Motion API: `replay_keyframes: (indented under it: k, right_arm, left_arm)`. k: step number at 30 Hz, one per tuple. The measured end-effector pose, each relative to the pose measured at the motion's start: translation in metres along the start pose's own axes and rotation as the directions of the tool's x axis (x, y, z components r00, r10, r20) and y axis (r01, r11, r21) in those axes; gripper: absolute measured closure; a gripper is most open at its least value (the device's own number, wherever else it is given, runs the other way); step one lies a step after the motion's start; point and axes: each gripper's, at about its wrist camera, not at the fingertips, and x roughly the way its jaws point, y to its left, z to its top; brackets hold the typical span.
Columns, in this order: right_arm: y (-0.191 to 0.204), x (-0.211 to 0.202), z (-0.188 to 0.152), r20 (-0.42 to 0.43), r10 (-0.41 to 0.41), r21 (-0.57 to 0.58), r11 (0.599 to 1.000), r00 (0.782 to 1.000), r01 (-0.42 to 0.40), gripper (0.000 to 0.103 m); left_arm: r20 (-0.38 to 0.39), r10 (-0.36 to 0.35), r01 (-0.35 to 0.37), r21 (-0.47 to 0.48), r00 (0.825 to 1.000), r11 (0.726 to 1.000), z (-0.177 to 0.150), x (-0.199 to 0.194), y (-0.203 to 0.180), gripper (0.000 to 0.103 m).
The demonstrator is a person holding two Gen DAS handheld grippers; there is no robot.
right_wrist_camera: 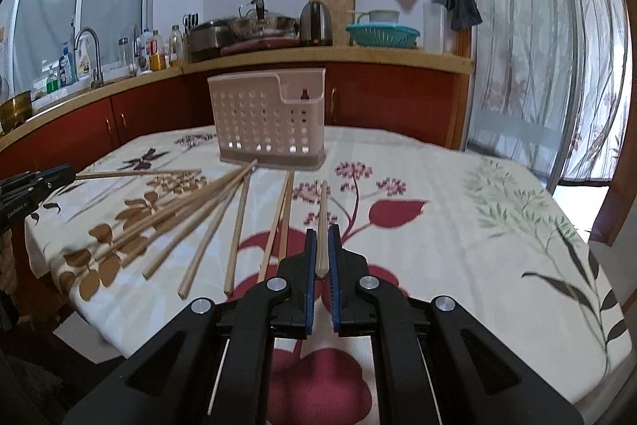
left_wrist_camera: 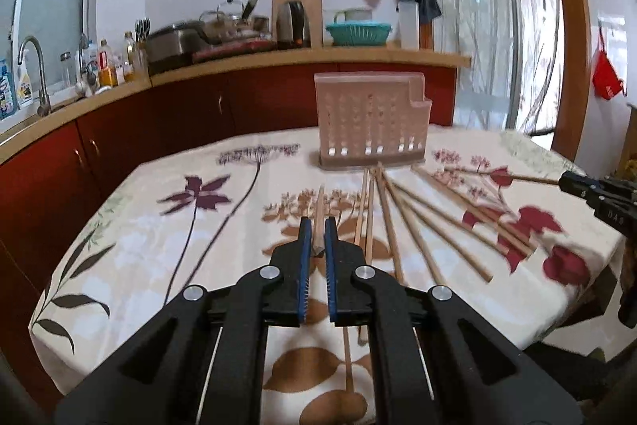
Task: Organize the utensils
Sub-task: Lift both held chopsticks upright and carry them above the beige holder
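Chopsticks (left_wrist_camera: 402, 210) lie fanned before holder (left_wrist_camera: 368, 120) on tablecloth (left_wrist_camera: 159, 226).

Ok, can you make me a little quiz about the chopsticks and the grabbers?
1. True or false: the left gripper and the right gripper each pinch one chopstick.
2. Where do the loose chopsticks lie?
A. inside the holder
B. on the tablecloth, fanned out in front of the holder
C. on the kitchen counter
3. Fill in: the holder with holes stands at the far side of the ____, and it stands upright.

Key
1. True. The left holds its chopstick and the right holds its chopstick.
2. B, on the tablecloth.
3. Table.
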Motion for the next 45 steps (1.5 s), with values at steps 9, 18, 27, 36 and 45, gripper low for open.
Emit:
replay_keyframes:
  k: [9, 18, 27, 36, 45]
  right_arm:
    - [0.003, -0.019, 0.027, 0.074, 0.001, -0.003, 1.000, 0.997, 0.000, 0.096]
    - [0.000, -0.021, 0.060, 0.124, -0.004, 0.003, 1.000, 0.992, 0.004, 0.096]
    - [-0.005, -0.005, 0.091, 0.144, -0.003, 0.005, 1.000, 0.990, 0.003, 0.096]
    - [-0.008, 0.009, 0.111, 0.153, -0.004, 0.011, 1.000, 0.988, 0.002, 0.096]
    - [-0.014, 0.003, 0.140, 0.194, 0.022, 0.015, 1.000, 0.981, -0.026, 0.096]
  left_arm:
    - [0.089, 0.009, -0.006, -0.026, 0.996, 1.000, 0.031, -0.019, 0.007, 0.096]
    - [0.138, 0.013, -0.006, -0.054, 0.990, 0.999, 0.067, -0.019, 0.020, 0.096]
    - [0.134, 0.000, 0.006, -0.044, 0.991, 0.999, 0.098, 0.001, 0.026, 0.096]
    - [0.130, -0.021, 0.028, -0.058, 0.991, 0.998, 0.120, 0.020, 0.035, 0.096]
    - [0.166, -0.063, 0.071, -0.045, 0.984, 0.996, 0.156, 0.017, 0.037, 0.096]
